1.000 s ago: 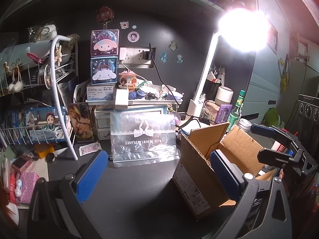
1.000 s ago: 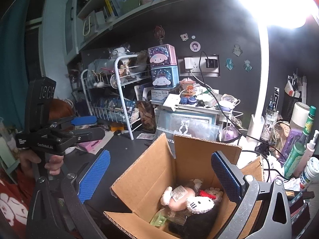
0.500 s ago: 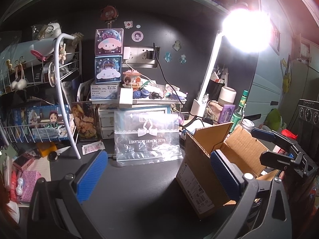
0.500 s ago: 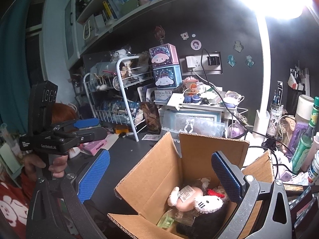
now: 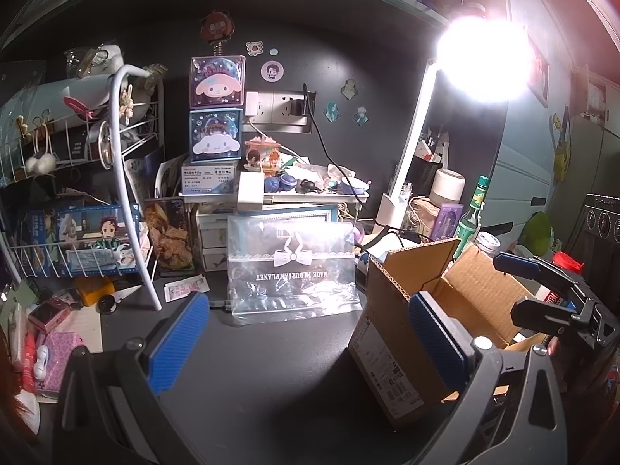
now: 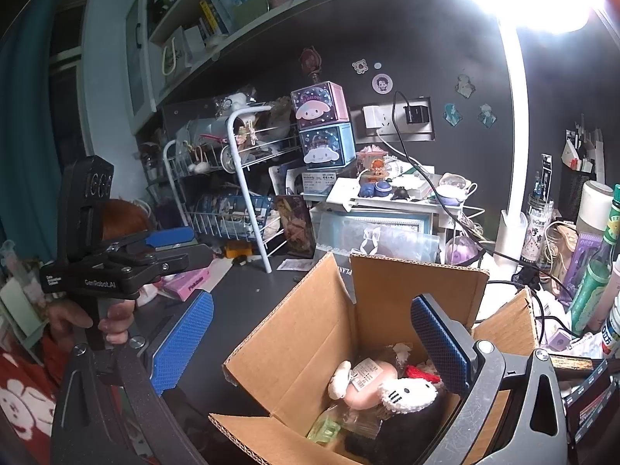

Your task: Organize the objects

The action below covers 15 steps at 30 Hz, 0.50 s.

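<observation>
An open cardboard box stands on the dark desk and holds a white cat plush, a pink plush and a green clip. My right gripper hovers open just above the box mouth, with nothing between its blue pads. In the left wrist view the box sits at the right, and my left gripper is open and empty over bare desk, left of the box. A clear plastic bag with a bow print leans upright behind it.
A white wire rack with packets stands at the left. Stacked character boxes, a small shelf of trinkets and a lamp post line the back. Bottles and cables crowd the right. Pink packets lie at the front left.
Both views have drifted only slightly; the box looks a touch closer in the right wrist view. Both grippers stay open and empty.
</observation>
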Each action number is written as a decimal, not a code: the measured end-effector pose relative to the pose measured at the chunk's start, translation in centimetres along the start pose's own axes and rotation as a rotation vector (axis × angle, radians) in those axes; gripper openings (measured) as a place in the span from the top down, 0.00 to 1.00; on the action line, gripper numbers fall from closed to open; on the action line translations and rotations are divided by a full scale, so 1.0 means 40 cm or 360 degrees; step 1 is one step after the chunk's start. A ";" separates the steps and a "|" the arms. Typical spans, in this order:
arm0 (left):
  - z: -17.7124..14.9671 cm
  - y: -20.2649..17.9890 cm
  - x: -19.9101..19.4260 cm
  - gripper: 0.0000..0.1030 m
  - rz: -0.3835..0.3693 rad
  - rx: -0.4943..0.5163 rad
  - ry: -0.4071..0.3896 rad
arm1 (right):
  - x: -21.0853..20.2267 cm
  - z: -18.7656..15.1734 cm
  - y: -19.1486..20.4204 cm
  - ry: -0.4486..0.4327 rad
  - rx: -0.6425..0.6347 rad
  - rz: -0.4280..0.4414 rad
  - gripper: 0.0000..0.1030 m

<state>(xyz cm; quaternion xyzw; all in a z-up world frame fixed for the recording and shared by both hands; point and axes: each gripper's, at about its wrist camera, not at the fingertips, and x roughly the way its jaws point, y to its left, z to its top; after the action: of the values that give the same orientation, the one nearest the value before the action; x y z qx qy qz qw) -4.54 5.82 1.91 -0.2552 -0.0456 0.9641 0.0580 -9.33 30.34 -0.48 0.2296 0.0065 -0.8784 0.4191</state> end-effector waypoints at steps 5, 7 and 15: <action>-0.002 0.001 0.003 0.01 0.0015 0.0005 0.0003 | 0.001 -0.001 0.003 0.0002 0.0001 0.0002 0.00; -0.002 0.002 0.002 0.01 0.0011 0.0002 0.0003 | 0.002 -0.001 0.004 0.0002 0.0002 0.0000 0.00; -0.003 0.001 0.004 0.01 0.0025 0.0006 0.0000 | 0.002 -0.001 0.007 0.0001 0.0003 -0.0006 0.00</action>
<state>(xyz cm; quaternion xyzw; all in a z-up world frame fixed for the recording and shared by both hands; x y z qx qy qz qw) -4.62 5.79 1.74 -0.2556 -0.0419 0.9645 0.0508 -9.16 30.10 -0.50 0.2301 0.0063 -0.8791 0.4174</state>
